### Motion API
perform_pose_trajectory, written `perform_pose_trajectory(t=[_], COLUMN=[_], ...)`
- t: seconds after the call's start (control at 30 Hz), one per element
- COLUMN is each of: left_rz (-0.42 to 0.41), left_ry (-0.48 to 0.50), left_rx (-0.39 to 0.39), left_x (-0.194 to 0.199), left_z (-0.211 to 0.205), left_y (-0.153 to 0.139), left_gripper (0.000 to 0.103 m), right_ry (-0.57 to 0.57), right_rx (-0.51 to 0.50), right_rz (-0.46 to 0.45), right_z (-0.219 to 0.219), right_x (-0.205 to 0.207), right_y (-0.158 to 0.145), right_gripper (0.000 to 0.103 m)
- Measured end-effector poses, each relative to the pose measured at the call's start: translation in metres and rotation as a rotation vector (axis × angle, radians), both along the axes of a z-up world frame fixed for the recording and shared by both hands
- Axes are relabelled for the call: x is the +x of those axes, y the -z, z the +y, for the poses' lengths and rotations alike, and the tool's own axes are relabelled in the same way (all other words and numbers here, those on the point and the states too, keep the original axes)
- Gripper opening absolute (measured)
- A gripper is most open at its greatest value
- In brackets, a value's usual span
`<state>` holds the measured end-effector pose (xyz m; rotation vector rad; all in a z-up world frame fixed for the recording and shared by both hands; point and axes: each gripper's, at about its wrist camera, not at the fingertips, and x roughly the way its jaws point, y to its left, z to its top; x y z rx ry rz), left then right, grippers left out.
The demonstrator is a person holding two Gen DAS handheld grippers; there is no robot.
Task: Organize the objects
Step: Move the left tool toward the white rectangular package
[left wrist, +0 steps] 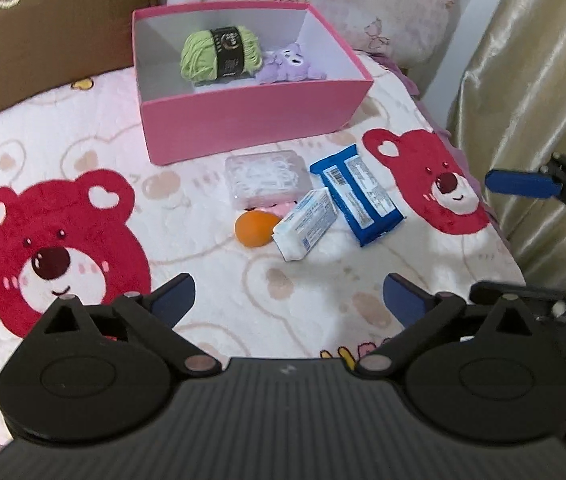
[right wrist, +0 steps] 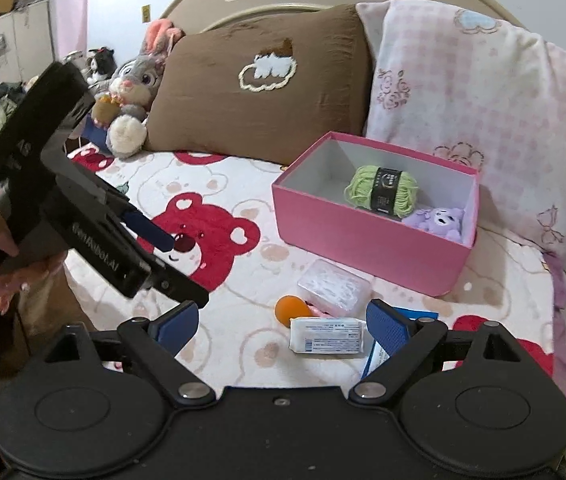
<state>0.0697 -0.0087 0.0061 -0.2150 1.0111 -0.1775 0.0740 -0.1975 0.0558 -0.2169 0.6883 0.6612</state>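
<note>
White carton (left wrist: 305,225) — blue print, beside orange ball (left wrist: 253,227)

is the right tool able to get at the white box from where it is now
Probably yes. The right tool is open and empty, and the white box lies flat on the bedspread right between its fingers' line. Nothing covers it, though the orange ball and blue packet sit close beside it.

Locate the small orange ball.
The small orange ball lies on the bear-print blanket, touching the white carton, below the clear plastic case.
</note>
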Motion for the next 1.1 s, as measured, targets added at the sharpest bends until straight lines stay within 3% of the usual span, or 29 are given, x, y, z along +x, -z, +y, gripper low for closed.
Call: perform_pose_trajectory(t=[0.4,0.6,0.7,0.8,0.9,0.97,1.0,1.1], left_rz=[-0.034,0.002,-0.005,-0.02,-0.03,-0.046,-0.049,-0.058], left_ry=[-0.061,-0.098,-0.125,-0.115,-0.119,-0.111,-0.095,-0.092], left_rx=[-0.025,-0.151,-0.158,-0.138,-0.149,-0.162,-0.172,-0.206], left_x=[0.014,0.027,0.033,0.038,0.041,0.043,0.044,0.048], left_z=[0.0,-0.001,0.0,-0.002,-0.001,-0.003,-0.004,-0.01], left_y=[0.051,0.088,0.102,0.109,0.113,0.115,0.117,0.122], left_gripper=[0.102,0.099,0.097,0.09,0.081,0.062,0.058,0.054], right_ry=[-0.125,-0.116,-0.09,-0.053,-0.035,-0.021,-0.015,0.003], right_rx=[-0.141,-0.188,-0.182,-0.135,-0.152,-0.174,-0.174,-0.128], right_rz=[0.014,-0.034,-0.044,-0.01,-0.027,-0.035,-0.035,0.011], right_z=[0.033,0.04,0.04,0.036,0.032,0.028,0.026,0.017], right_x=[0.027,0.049,0.061,0.069,0.071,0.075,0.077,0.085], right_y=[0.077,0.108,0.122,0.136,0.149,0.154,0.156,0.164], right_gripper=[0.093,0.093,0.093,0.093,0.093,0.093,0.093,0.093])
